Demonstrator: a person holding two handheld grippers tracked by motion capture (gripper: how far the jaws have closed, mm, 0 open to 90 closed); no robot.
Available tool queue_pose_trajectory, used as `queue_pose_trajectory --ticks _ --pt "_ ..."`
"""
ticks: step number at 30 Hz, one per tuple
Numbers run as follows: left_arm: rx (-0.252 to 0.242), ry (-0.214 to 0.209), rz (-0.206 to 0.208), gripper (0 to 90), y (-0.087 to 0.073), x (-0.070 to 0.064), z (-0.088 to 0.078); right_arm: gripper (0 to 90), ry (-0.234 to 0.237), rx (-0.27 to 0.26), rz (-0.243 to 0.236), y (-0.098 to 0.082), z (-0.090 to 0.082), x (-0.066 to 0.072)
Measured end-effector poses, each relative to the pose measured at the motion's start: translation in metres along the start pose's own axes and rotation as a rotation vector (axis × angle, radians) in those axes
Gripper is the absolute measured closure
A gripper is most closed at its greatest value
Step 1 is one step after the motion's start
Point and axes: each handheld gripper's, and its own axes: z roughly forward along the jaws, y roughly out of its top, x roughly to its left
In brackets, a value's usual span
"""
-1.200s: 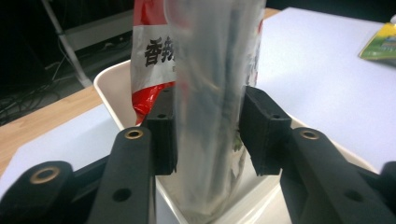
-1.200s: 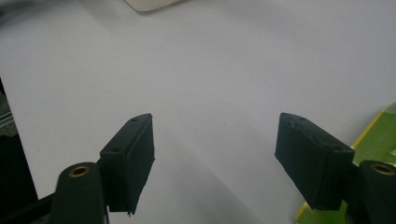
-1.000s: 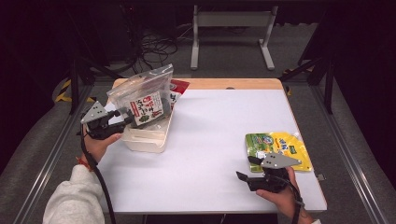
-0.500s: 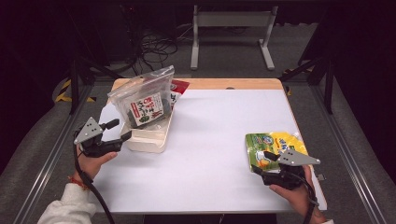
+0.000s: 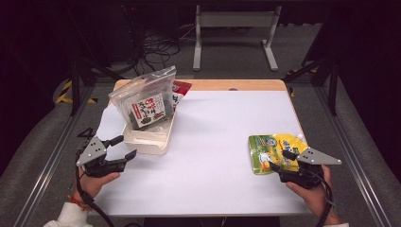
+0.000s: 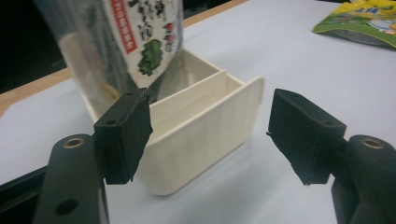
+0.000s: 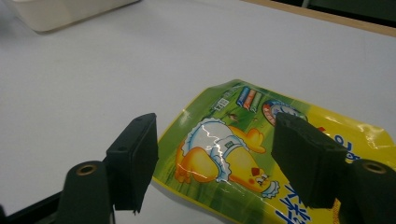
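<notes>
Pouch — yellow and green, with a cartoon chick; bag — clear (red-and-white label, dark contents); cream box; white table.

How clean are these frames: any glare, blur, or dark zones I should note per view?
High view: the white table is evenly lit, the surrounding floor falls into deep shadow. Left gripper view: the clear snack bag is soft, while the cream box stays fairly sharp. Right gripper view: white glare streaks cross the yellow-green pouch; the far tabletop blurs.
</notes>
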Motion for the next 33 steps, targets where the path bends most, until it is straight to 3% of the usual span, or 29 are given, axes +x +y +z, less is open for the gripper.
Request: queue_pose_trajectory --ticks 6,8,10,11,12,16,20,28,33 --pt "0.010 -0.069 0.002 29.4 -0.003 -0.019 0.005 31.5 -0.018 0.003 0.009 -0.001 -0.002 -0.007" --pt "0.046 -0.107 0.028 28.7 -0.006 -0.034 0.014 31.5 -0.025 0.005 0.014 -0.002 -0.003 -0.009" --pt "0.052 -0.129 0.030 28.1 -0.007 -0.038 0.017 31.5 -0.030 0.004 0.021 -0.004 -0.004 -0.011" --pt "0.067 -0.169 0.034 27.9 -0.009 -0.046 0.023 31.5 -0.034 0.007 0.021 -0.004 -0.005 -0.012" --pt "0.067 -0.169 0.034 27.8 -0.009 -0.046 0.023 31.5 -0.034 0.007 0.021 -0.004 -0.005 -0.012" --pt "0.123 -0.244 0.048 27.0 -0.014 -0.063 0.040 31.6 -0.054 0.011 0.038 -0.008 -0.008 -0.017" --pt "0.161 -0.268 0.083 25.2 -0.014 -0.073 0.051 31.6 -0.060 0.015 0.049 -0.012 -0.010 -0.020" --pt "0.180 -0.290 0.091 23.6 -0.015 -0.075 0.058 31.2 -0.074 0.024 0.058 -0.017 -0.012 -0.022" --pt "0.198 -0.313 0.118 22.2 -0.012 -0.081 0.065 30.8 -0.088 0.040 0.070 -0.024 -0.012 -0.026"
